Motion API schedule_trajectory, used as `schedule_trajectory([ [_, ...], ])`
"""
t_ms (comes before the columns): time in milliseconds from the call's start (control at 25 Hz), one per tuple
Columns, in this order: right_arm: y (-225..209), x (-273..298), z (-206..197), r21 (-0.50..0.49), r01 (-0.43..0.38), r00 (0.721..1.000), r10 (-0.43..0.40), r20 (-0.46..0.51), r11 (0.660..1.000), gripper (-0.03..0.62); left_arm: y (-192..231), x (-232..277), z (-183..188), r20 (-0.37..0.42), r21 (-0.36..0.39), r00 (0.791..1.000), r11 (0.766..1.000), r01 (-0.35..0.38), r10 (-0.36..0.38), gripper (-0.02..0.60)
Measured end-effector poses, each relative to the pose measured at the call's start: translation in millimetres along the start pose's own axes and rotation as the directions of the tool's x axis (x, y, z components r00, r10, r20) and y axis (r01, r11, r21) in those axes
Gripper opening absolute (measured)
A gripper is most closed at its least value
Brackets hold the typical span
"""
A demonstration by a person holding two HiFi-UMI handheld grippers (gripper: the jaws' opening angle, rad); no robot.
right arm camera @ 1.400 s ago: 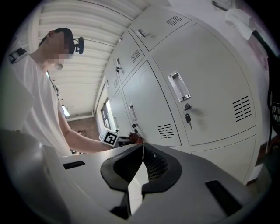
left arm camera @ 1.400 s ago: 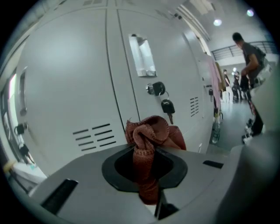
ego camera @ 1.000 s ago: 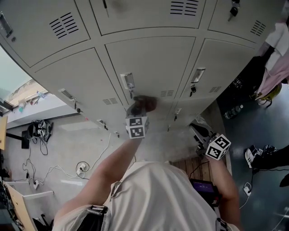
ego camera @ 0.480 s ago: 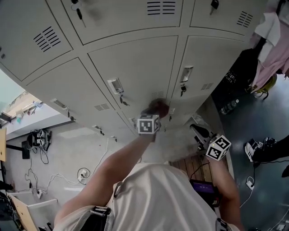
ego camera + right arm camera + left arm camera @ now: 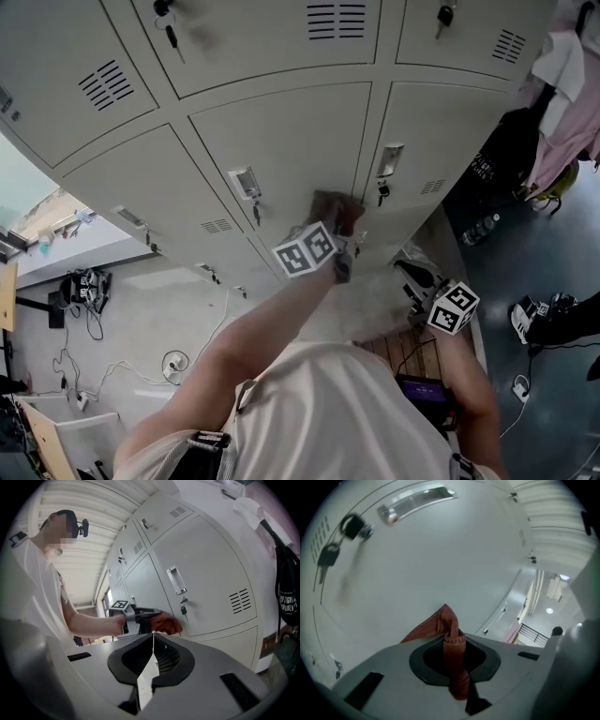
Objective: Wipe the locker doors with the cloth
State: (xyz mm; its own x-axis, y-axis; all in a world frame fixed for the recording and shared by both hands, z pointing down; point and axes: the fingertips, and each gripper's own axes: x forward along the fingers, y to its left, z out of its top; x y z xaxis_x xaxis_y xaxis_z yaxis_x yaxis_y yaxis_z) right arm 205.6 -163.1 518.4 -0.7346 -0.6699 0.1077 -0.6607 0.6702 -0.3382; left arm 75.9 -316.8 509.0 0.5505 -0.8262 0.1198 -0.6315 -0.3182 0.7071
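against one locker door [image 5: 281, 141], one red cloth [image 5: 451, 641] in left gripper [image 5: 457, 667] jaws

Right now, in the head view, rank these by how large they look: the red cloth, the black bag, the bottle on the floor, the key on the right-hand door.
1. black bag, clearly largest
2. red cloth, partly hidden
3. bottle, close to the cloth in size, so this order is unsure
4. key, smallest

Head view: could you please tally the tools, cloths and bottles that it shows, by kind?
Tools: 2, the left tool and the right tool
Cloth: 1
Bottle: 1
Total: 4
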Motion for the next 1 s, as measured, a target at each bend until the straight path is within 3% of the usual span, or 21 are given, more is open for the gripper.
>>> schedule_trajectory([
  [80,1,2,1,-0.004,-0.008,1.000,0.008,-0.001,1.000,0.017,-28,-3,22,0.054,0.151,0.998,0.988,0.034,-0.043,0.038],
  [120,2,2,2,-0.005,-0.009,1.000,0.009,-0.002,1.000,0.017,-45,-5,34,0.083,0.245,0.994,0.968,0.055,-0.078,0.038],
  [240,1,3,2,-0.004,-0.012,1.000,0.012,0.000,1.000,0.017,-90,-13,69,0.157,0.489,0.972,0.869,0.078,-0.175,0.038],
  [320,2,5,2,-0.001,-0.015,1.000,0.015,0.001,1.000,0.017,-101,-17,84,0.183,0.571,0.967,0.820,0.044,-0.179,0.038],
  [360,3,6,1,-0.001,-0.019,1.000,0.019,0.000,1.000,0.017,-99,-20,88,0.195,0.585,0.967,0.810,0.019,-0.163,0.038],
  [560,6,12,-2,-0.003,-0.040,0.999,0.040,-0.016,0.999,0.017,-44,-47,91,0.259,0.542,0.966,0.828,-0.142,-0.003,0.038],
  [840,9,21,-2,-0.010,-0.061,0.998,0.060,-0.027,0.998,0.017,45,-47,30,0.146,0.534,0.974,0.815,-0.225,0.173,0.038],
  [1000,5,19,1,-0.008,-0.054,0.998,0.053,-0.028,0.999,0.017,91,-58,13,0.115,0.395,0.951,0.865,-0.310,0.288,0.038],
])
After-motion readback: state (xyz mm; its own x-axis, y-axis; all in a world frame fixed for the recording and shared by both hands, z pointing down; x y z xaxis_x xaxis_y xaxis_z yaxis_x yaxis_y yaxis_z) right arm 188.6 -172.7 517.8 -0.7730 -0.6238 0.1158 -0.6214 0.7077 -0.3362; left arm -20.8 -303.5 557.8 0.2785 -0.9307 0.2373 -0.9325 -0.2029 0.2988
